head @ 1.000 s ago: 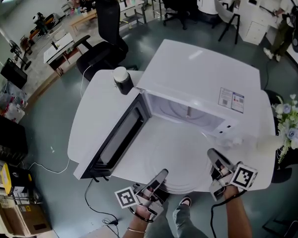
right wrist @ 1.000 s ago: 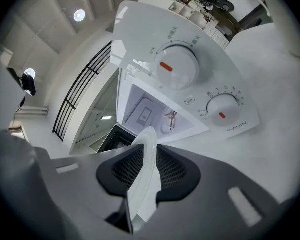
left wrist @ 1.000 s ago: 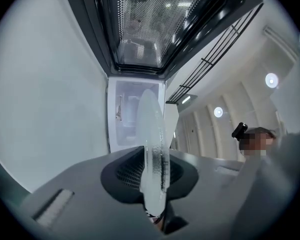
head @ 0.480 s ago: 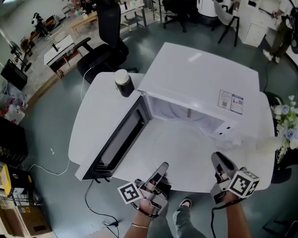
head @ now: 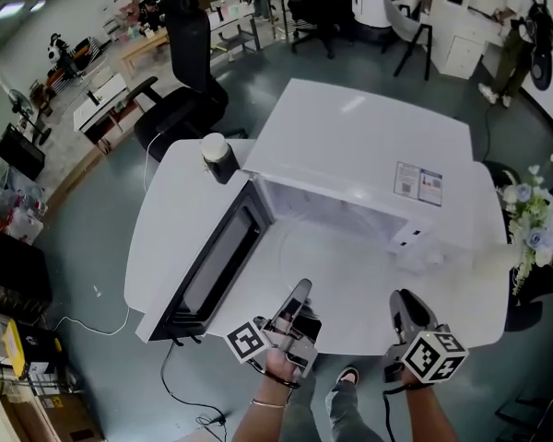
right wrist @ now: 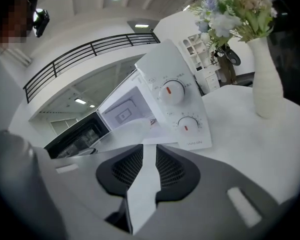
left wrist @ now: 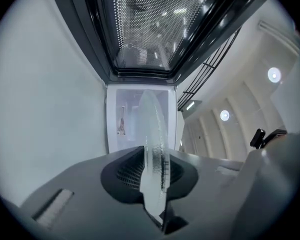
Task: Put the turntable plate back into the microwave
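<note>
Turntable plate (left wrist: 154, 134) is outside the microwave (head: 359, 145), just in front of its open cavity (head: 327, 205), pinched by the rim in the left gripper (head: 300, 293). Left jaws are nearly closed with the pads on the glass. The plate looks roughly level and runs edge-on from the jaws straight toward the cavity. From the head view the glass is near invisible over the white table (head: 175, 201), so the left gripper view is the one to trust.

Right gripper (head: 398, 300) sits in front of the microwave's control panel (right wrist: 180, 109). Its jaws are a narrow slit with only white table showing through, and I can't make out anything gripped. The plate lies ahead and to the left of it.

Door (head: 212, 261) is swung fully out on the microwave's left, clear of the path.

Key relation: the cavity is dead ahead of the left gripper, along the plate's own plane. My read is a straight level push in with the left hand carrying. Watch the rim against the cavity's lower lip.
</note>
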